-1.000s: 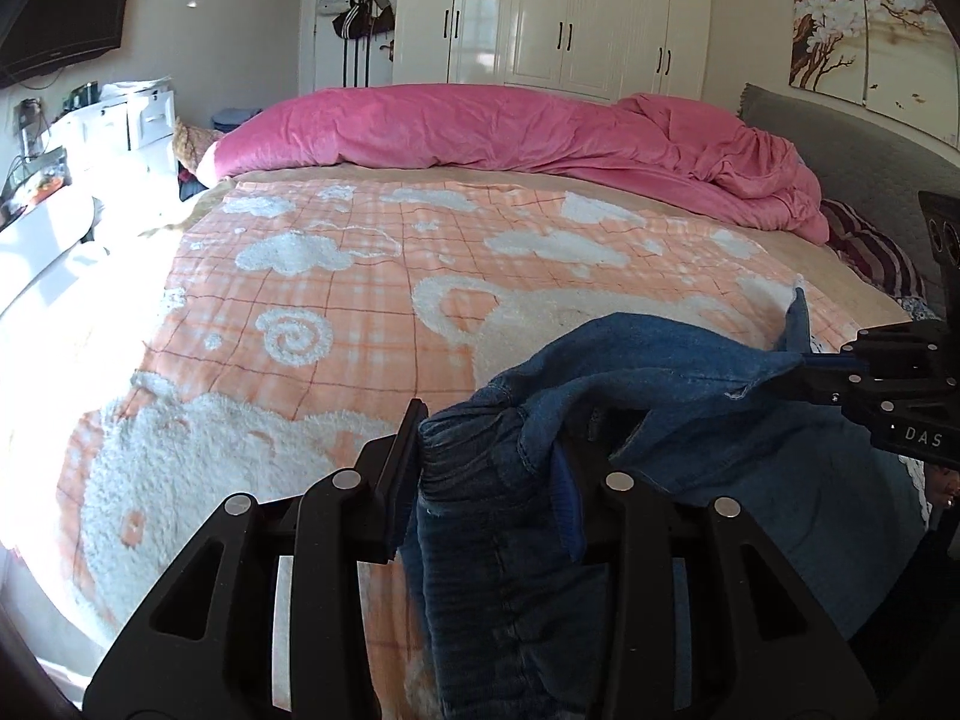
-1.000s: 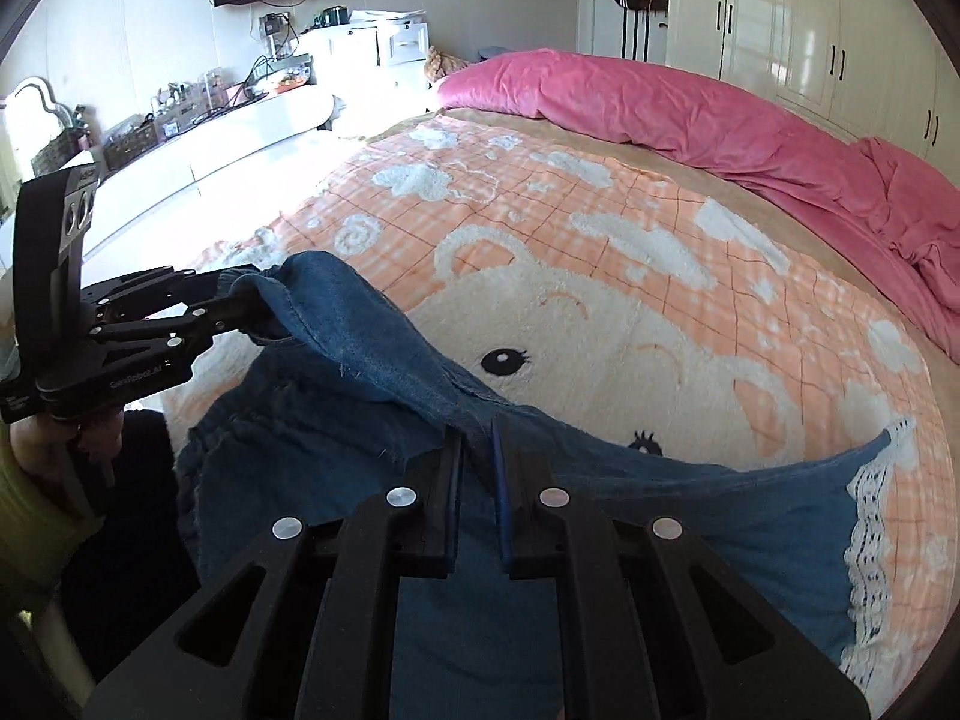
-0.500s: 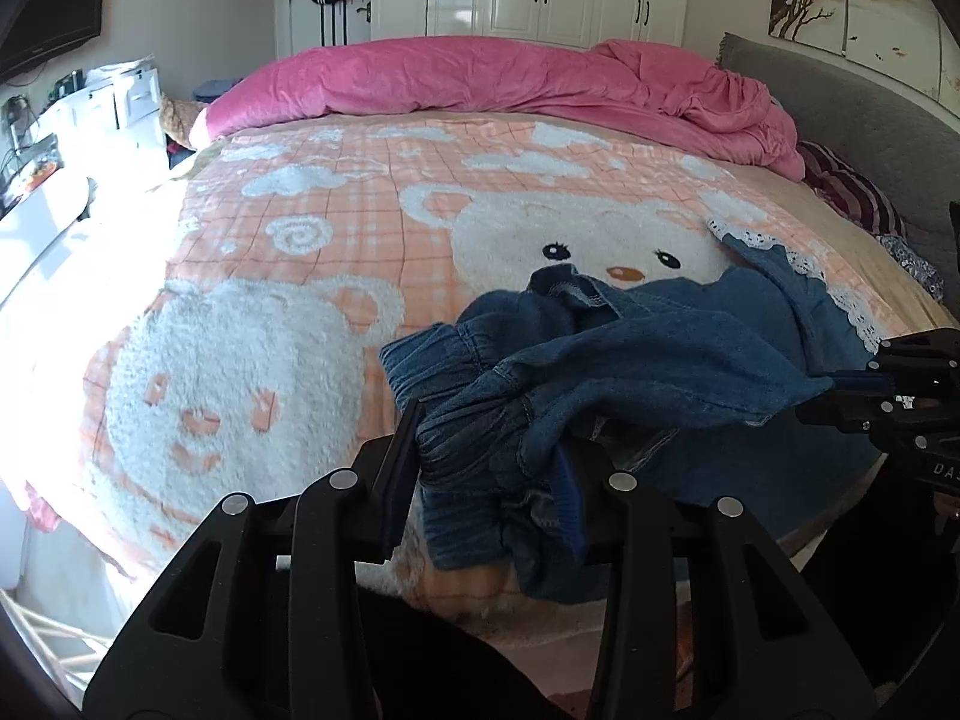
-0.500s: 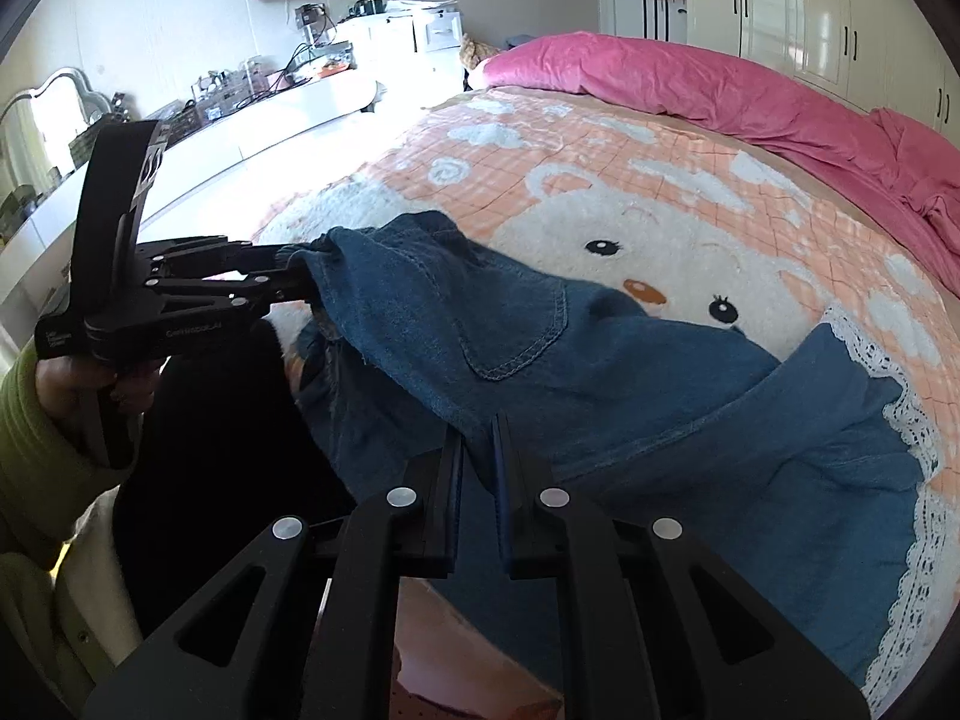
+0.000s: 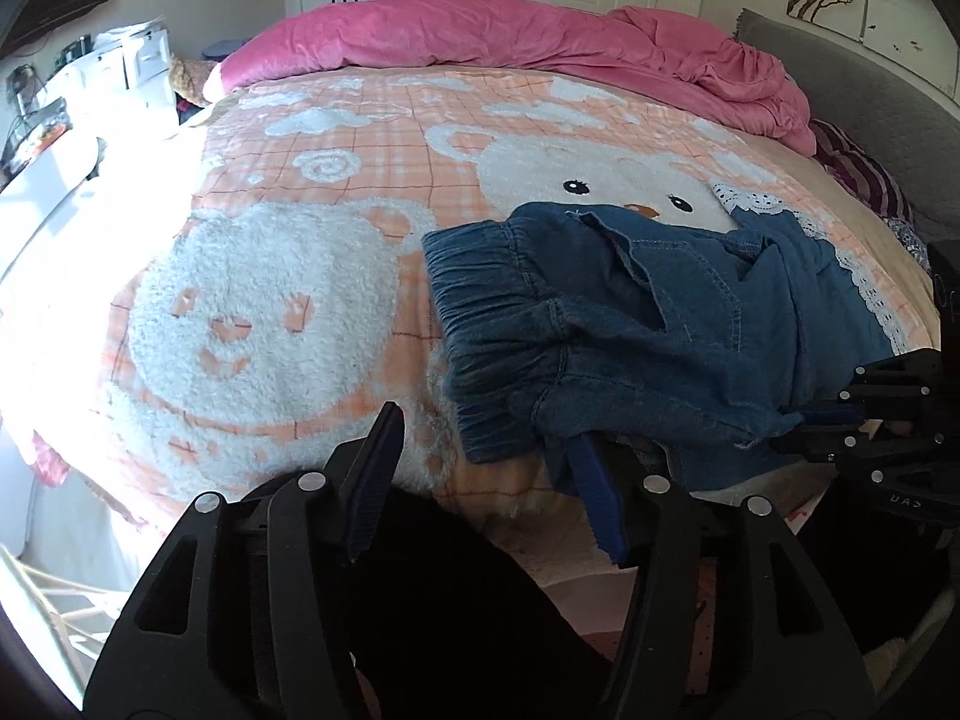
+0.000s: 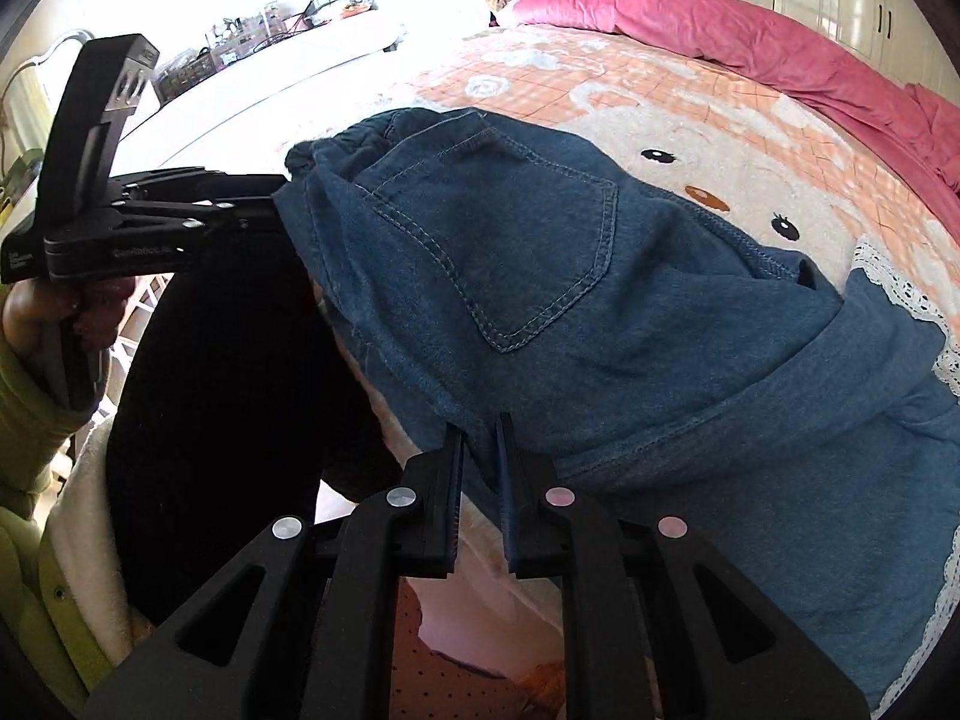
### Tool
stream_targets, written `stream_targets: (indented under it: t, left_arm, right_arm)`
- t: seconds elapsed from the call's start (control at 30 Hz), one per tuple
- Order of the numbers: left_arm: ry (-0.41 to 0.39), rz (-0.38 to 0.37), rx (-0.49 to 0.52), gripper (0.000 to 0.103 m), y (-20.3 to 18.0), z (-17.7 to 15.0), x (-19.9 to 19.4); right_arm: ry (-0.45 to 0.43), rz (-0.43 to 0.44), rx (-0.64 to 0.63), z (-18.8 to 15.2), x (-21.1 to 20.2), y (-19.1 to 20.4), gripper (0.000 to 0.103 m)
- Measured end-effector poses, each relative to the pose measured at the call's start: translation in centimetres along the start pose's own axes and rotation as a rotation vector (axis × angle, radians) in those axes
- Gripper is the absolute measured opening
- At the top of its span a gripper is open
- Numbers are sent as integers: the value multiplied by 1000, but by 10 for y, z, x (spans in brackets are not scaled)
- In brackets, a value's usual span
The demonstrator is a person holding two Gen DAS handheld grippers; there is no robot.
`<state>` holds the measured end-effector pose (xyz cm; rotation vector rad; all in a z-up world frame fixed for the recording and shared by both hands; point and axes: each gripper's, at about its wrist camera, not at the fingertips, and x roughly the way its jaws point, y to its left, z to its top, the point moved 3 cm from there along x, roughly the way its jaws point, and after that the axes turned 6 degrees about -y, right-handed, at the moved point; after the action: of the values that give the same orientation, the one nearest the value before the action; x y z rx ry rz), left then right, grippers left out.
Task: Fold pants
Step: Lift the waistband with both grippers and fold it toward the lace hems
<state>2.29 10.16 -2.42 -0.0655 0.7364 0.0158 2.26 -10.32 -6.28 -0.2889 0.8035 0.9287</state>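
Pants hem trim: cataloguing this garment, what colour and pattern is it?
White lace edging on blue denim pants; clearest in the right wrist view.

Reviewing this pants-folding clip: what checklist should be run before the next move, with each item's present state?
1. Left gripper released: ok. Its jaws have just been opening; the waistband lies beside one finger, unpressed.
2. Right gripper holding: ok. It is shut on the near edge of the pants.
3. Pants supported by the blanket: ok, though close to the bed's near edge.
4. Fold lying flat: not ok. The denim is bunched, with a ridge across it.
5. Lace hems aligned: cannot tell.
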Motion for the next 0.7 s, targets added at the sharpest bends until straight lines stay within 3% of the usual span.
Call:
stream_targets:
  t: [0.17, 0.27, 0.33, 0.47, 0.5, 0.6, 0.7]
  left_arm:
    - [-39, 23, 29, 49, -5, 7, -24]
    - [-71, -30, 22, 48, -20, 24, -27]
    - [-66, -104, 38, 47, -37, 33, -21]
    - [-24, -142, 92, 35, -75, 39, 8]
    - [1, -152, 100, 32, -80, 34, 17]
    - [56, -92, 165, 32, -91, 16, 40]
    - [90, -53, 204, 32, -92, -1, 56]
  right_arm:
    - [17, 6, 10, -3, 7, -1, 12]
    - [28, 5, 18, -4, 11, -2, 12]
    - [34, 12, 28, -3, 14, -4, 15]
    - [18, 39, 78, -4, 0, -10, 16]
    - [5, 51, 102, -3, -7, -14, 20]
    - [-72, 51, 158, 2, -33, -27, 29]
    - [-133, -13, 176, 9, -50, -40, 29]
